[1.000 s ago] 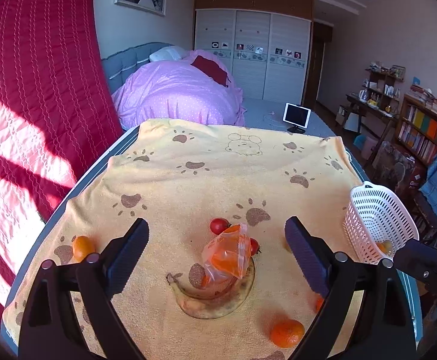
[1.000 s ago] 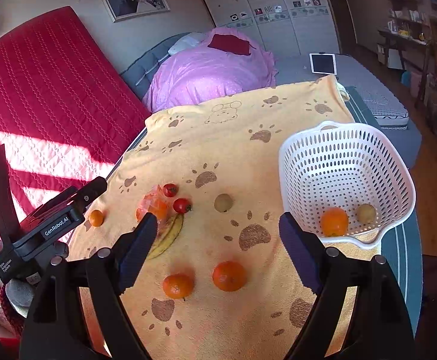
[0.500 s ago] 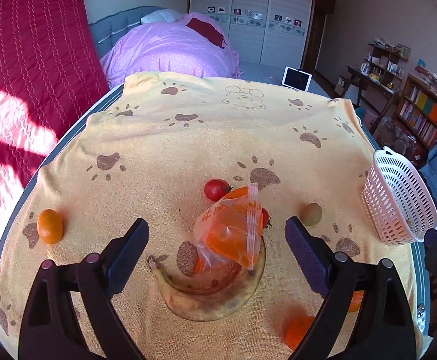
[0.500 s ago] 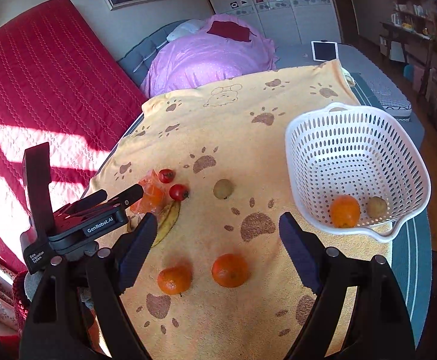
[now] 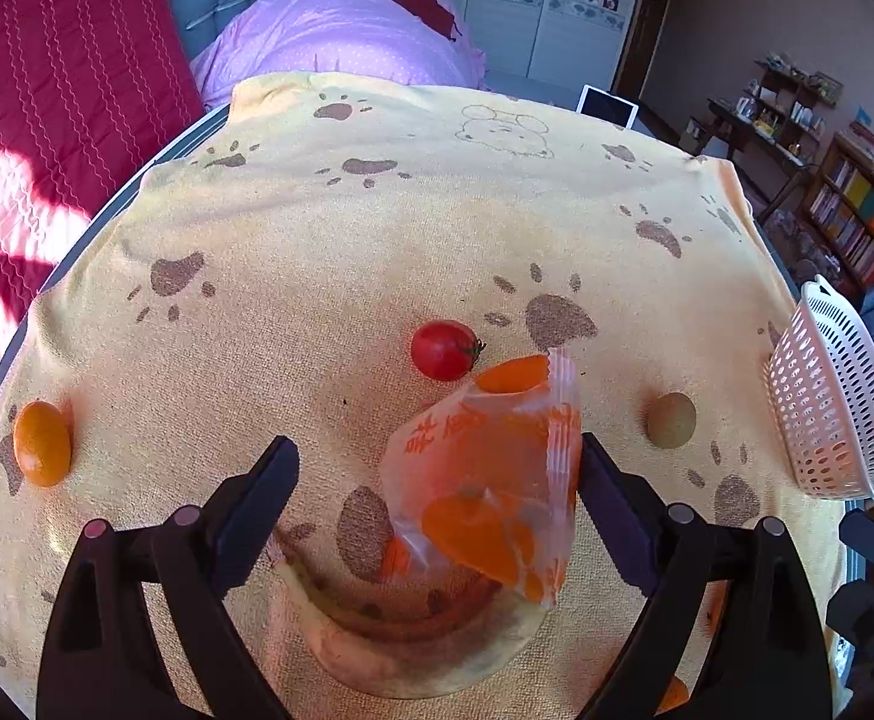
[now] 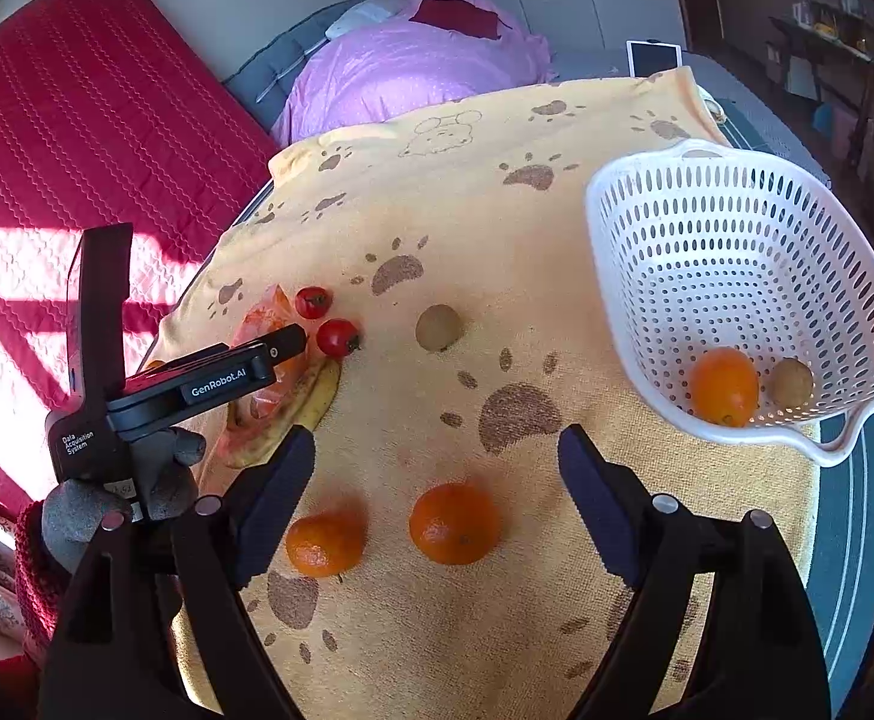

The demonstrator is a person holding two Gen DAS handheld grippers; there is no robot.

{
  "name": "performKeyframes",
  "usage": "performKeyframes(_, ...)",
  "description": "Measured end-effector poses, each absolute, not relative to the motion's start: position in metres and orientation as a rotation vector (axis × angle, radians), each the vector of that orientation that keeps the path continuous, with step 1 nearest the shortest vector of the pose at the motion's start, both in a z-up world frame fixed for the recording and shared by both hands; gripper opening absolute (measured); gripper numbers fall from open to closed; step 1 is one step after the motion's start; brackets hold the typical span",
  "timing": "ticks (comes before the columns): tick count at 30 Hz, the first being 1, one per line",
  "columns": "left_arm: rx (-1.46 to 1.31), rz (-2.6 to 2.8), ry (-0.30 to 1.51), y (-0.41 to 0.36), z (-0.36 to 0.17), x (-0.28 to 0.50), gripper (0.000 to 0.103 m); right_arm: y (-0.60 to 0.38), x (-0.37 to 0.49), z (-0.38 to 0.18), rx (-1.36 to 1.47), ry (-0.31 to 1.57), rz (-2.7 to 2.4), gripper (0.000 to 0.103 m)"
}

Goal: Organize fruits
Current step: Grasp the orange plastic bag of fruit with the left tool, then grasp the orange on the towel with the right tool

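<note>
My left gripper [image 5: 437, 480] is open, its fingers on either side of a clear bag of orange pieces [image 5: 491, 486] that rests on a banana [image 5: 401, 642]. A red tomato [image 5: 443, 350] lies just beyond it, a kiwi [image 5: 670, 420] to the right and a small orange [image 5: 42, 443] at the far left. My right gripper [image 6: 437, 474] is open and empty above two oranges [image 6: 454, 522] [image 6: 324, 543]. The white basket [image 6: 677, 192] at the right holds an orange [image 6: 724, 385] and a kiwi [image 6: 791, 383]. Two tomatoes [image 6: 337, 336] and a kiwi [image 6: 438, 327] lie mid-table.
A yellow paw-print cloth [image 5: 437, 192] covers the round table. A bed with a purple duvet [image 5: 341, 30] stands behind it, a red quilt [image 5: 47, 90] at the left and bookshelves [image 5: 857, 216] at the right. The left gripper's body [image 6: 197, 384] shows in the right wrist view.
My left gripper has moved forward and down, closing in around the bag and banana. My right gripper has lowered slightly towards the two oranges. Both stay open.
</note>
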State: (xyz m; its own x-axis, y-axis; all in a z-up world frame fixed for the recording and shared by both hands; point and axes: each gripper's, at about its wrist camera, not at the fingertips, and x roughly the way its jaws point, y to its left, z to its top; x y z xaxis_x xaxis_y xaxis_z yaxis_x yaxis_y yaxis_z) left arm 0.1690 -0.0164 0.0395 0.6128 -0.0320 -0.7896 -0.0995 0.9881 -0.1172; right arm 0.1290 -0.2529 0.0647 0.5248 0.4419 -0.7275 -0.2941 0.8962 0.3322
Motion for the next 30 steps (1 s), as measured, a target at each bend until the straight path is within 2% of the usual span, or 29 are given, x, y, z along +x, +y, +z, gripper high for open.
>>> performKeyframes(4, -0.2, -0.002, 0.937, -0.015, 0.033, 0.172, 0.08, -0.254, 0.133, 0.059, 0.172, 0.941, 0.445, 0.085)
performKeyframes(8, -0.209, -0.052, 0.942, -0.019, 0.032, 0.171, 0.063, -0.252, 0.136, 0.052, 0.153, 0.976, 0.465, 0.085)
performKeyframes(17, -0.226, -0.045, 0.92, -0.017, 0.041, 0.164, 0.057, -0.249, 0.138, 0.041, 0.105, 1.003, 0.481, 0.085)
performKeyframes(30, -0.221, -0.041, 0.823, -0.018, 0.082, 0.139, 0.057, -0.242, 0.135, 0.029, -0.012, 1.032, 0.497, 0.085)
